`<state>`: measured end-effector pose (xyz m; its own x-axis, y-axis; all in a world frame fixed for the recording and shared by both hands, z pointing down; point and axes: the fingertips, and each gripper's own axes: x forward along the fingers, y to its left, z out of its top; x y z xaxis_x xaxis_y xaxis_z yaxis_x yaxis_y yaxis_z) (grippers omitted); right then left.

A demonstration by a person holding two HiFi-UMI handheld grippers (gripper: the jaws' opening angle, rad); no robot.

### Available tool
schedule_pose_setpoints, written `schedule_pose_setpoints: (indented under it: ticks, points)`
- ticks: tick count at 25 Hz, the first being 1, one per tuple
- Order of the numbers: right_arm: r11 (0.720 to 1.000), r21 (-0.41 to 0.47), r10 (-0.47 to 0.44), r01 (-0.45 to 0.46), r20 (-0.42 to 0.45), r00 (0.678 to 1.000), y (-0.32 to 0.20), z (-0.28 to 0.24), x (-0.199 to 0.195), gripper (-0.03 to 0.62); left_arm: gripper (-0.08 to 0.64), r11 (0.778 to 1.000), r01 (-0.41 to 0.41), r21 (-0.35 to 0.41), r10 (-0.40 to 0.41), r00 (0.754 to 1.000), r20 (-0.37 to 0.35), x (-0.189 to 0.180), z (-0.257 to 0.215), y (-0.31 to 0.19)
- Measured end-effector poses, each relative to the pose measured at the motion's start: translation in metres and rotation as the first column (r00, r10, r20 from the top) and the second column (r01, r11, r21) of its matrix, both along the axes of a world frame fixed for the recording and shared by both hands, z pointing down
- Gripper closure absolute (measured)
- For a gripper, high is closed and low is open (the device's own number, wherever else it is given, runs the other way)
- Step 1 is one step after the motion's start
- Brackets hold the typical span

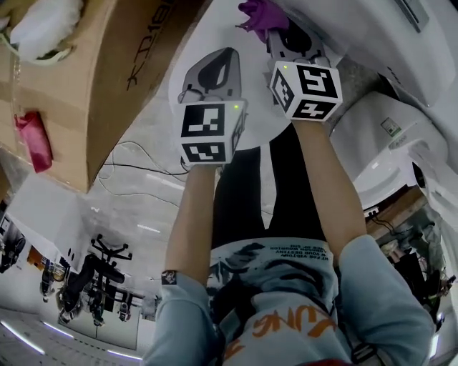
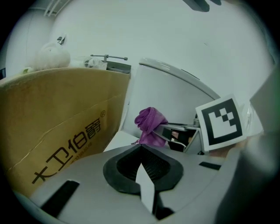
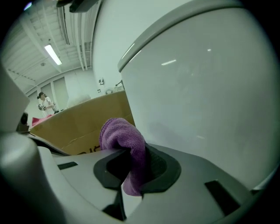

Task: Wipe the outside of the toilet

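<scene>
The white toilet [image 3: 205, 96] fills the right gripper view, its curved outer wall close beside the jaws. My right gripper [image 3: 131, 164] is shut on a purple cloth [image 3: 124, 140], which bulges out above the pads. In the head view the right gripper [image 1: 286, 36] holds the cloth [image 1: 261, 13] up against the toilet [image 1: 351, 36]. My left gripper [image 1: 215, 71] hovers just left of it, jaws shut with nothing between them. The left gripper view shows its own gripper [image 2: 141, 151], the cloth [image 2: 150, 124] and the toilet's side [image 2: 170, 96] beyond.
A large brown cardboard box [image 1: 107, 64] stands close on the left, with a red cloth [image 1: 32, 139] at its side. More white fixtures [image 1: 386, 143] sit at the right. Cables lie on the floor, and a black office chair [image 1: 107, 257] stands further off.
</scene>
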<state>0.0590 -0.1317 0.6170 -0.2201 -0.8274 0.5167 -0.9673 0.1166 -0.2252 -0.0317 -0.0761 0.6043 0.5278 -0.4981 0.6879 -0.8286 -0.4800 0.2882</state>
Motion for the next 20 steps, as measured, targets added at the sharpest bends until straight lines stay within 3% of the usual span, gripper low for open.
schedule_pose_setpoints:
  ticks: [6, 11, 14, 20]
  points:
    - [0.994, 0.006, -0.108, 0.11, -0.131, 0.985, -0.044, 0.017, -0.028, 0.526, 0.535, 0.998, 0.058, -0.022, -0.057, 0.998, 0.014, -0.026, 0.01, -0.008]
    - [0.987, -0.04, -0.16, 0.155, -0.29, 0.944, -0.067, 0.036, -0.044, 0.526, 0.535, 0.994, 0.101, -0.035, -0.101, 0.995, 0.018, -0.044, 0.018, -0.011]
    - [0.986, -0.096, -0.159, 0.134, -0.339, 0.927, -0.073, 0.052, -0.044, 0.528, 0.535, 0.994, 0.104, -0.043, -0.104, 0.994, 0.019, -0.047, 0.021, -0.009]
    - [0.984, -0.161, -0.124, 0.072, -0.339, 0.933, -0.077, 0.07, -0.042, 0.528, 0.535, 0.993, 0.111, -0.044, -0.11, 0.994, 0.018, -0.055, 0.023, -0.01]
